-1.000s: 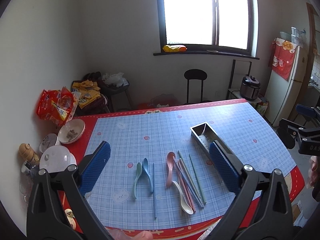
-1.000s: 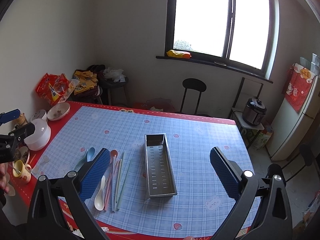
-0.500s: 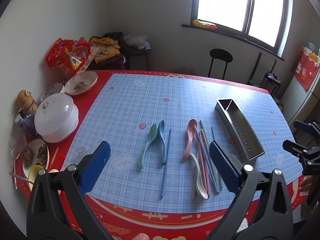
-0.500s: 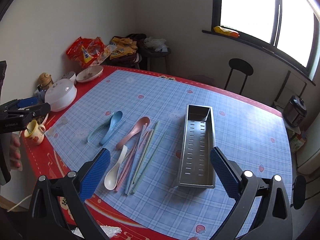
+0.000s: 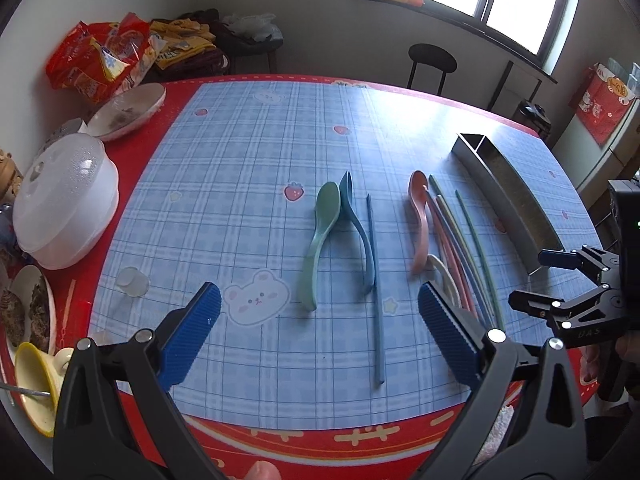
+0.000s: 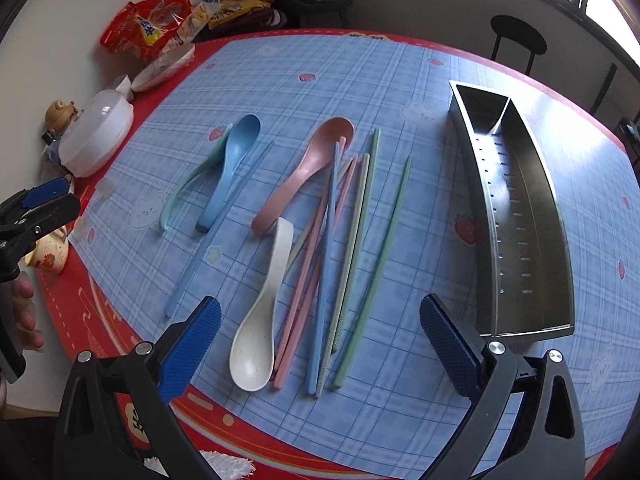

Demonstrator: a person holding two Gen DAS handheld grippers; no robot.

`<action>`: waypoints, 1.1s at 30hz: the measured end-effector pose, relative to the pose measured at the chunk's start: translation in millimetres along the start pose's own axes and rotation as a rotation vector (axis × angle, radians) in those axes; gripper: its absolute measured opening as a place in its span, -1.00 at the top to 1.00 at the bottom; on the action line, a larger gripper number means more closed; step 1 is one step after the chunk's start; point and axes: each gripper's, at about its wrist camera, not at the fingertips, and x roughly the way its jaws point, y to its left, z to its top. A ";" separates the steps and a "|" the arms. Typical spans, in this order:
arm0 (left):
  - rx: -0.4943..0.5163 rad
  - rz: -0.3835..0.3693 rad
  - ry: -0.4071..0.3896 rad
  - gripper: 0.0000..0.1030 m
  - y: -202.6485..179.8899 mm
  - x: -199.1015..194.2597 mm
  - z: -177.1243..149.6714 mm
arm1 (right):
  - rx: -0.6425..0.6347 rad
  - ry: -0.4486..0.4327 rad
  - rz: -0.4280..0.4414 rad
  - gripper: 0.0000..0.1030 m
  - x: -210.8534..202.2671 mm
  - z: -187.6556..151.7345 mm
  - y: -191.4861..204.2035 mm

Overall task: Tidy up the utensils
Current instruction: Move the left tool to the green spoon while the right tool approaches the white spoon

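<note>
Two hand-held tools hang above a surface (image 6: pixel 400 80) covered in a blue checked cloth with a red border, both spread wide and grasping nothing. The left tool (image 5: pixel 318 336) is over the near edge in front of a green spoon (image 5: pixel 320 240) and a blue spoon (image 5: pixel 356 224) lying side by side and touching, with a single blue chopstick (image 5: pixel 374 280) just beside them. The right tool (image 6: pixel 320 340) is above the near ends of a loose bundle of pink, blue and green chopsticks (image 6: pixel 340 248). A pink spoon (image 6: pixel 306 168) lies at the bundle's left edge, bowl away from the camera, and a white spoon (image 6: pixel 260 320) rests below it, bowl toward the camera. A single green chopstick (image 6: pixel 380 256) lies slightly apart to the right. The steel utensil tray (image 6: pixel 520 208) stands further right, well clear of the utensils, nothing visible inside. At the surface's left edge sit a white lidded container (image 5: pixel 64 200), a bowl (image 5: pixel 128 110) and a yellow cup (image 5: pixel 34 384).
</note>
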 end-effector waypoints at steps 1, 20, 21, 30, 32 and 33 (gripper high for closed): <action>0.006 -0.007 0.014 -0.89 3.9 7.0 -2.6 | 0.011 0.008 0.000 -0.90 4.7 -1.3 2.1; 0.035 -0.162 0.179 -0.89 20.9 76.5 -12.3 | 0.034 0.074 0.017 -0.34 47.9 0.1 49.2; 0.026 -0.176 0.193 -0.89 21.5 79.0 -12.5 | 0.027 0.077 0.016 -0.29 49.9 1.0 52.0; 0.024 -0.200 0.206 -0.89 23.7 82.8 -15.9 | 0.080 0.113 0.074 -0.05 60.5 -3.4 48.2; 0.021 -0.208 0.222 -0.89 25.3 85.2 -18.1 | 0.072 0.110 0.080 -0.05 60.2 -4.3 48.2; 0.018 -0.211 0.227 -0.89 25.7 86.1 -18.9 | 0.072 0.111 0.082 -0.05 60.0 -4.6 47.6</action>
